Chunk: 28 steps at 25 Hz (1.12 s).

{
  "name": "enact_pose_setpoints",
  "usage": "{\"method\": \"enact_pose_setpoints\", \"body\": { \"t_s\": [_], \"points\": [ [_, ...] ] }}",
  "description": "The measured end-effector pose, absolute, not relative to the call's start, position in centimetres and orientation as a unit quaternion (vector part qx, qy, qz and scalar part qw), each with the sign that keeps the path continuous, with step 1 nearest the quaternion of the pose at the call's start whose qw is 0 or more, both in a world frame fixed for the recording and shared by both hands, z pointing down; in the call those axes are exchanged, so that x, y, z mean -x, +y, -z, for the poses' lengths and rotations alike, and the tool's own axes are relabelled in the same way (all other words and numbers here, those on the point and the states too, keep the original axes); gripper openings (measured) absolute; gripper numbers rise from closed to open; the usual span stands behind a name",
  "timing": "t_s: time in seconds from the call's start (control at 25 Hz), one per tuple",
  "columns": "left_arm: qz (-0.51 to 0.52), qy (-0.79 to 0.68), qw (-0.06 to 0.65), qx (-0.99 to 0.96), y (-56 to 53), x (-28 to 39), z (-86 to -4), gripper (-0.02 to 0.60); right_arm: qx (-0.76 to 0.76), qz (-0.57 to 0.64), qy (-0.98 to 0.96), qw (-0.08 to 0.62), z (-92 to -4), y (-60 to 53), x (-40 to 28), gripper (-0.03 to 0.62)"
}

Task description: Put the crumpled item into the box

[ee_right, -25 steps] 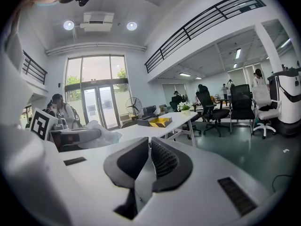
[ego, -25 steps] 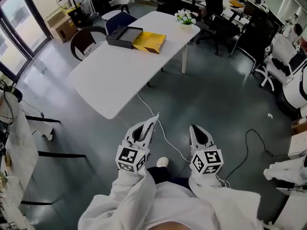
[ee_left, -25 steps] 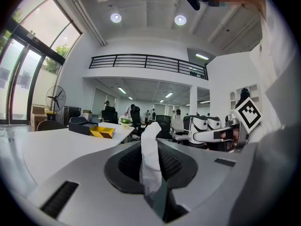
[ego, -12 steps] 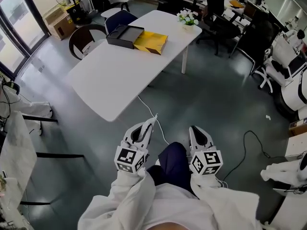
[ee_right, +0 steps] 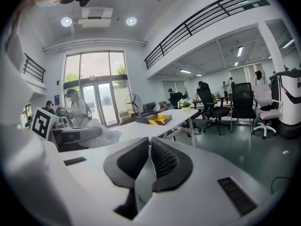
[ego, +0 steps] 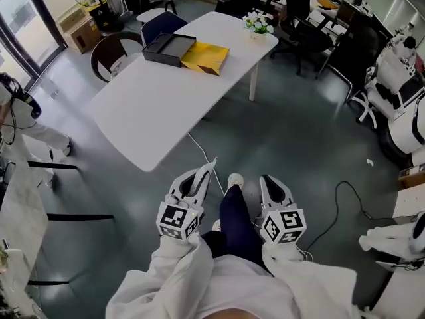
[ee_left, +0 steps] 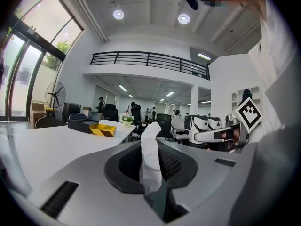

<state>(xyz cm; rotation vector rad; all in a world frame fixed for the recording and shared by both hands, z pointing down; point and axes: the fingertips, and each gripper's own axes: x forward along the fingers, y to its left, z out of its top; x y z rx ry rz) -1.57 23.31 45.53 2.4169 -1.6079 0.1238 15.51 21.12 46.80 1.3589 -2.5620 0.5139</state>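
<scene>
Pinching the crumpled item (ee_left: 150,147), the left gripper (ee_left: 151,161) has its fingers clenched on a pale strip that stands up between them and pokes past their tips. The right gripper (ee_right: 147,155) has its fingers pressed together on nothing. The dark box (ego: 170,48) sits well ahead of both sets of fingers at the far end of the white worktop (ego: 149,115), touching a yellow box (ego: 205,57), and I cannot tell which of the two is meant. To do this carry well, I'd hold the squeeze firm, come round to the boxes' end, and let go only once the fingers are over the open box, since such a light scrap would likely drift. The head view alone shows the bare floor between fingers and worktop, and the person's leg (ego: 234,211) between the grippers. Only the left gripper view shows the grip itself. The right gripper view settles that the right fingers are empty.
</scene>
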Motion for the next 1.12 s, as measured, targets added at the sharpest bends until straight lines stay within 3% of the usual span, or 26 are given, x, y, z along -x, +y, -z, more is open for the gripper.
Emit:
{"method": "enact_pose_setpoints", "body": {
  "t_s": [1.12],
  "points": [
    [-0.043, -0.576, 0.104, -0.81, 4.2, 2.5, -44.4, 0.063, -0.422, -0.172, -0.886, 0.089, -46.2, 0.9, -14.0, 0.041]
  ]
}}
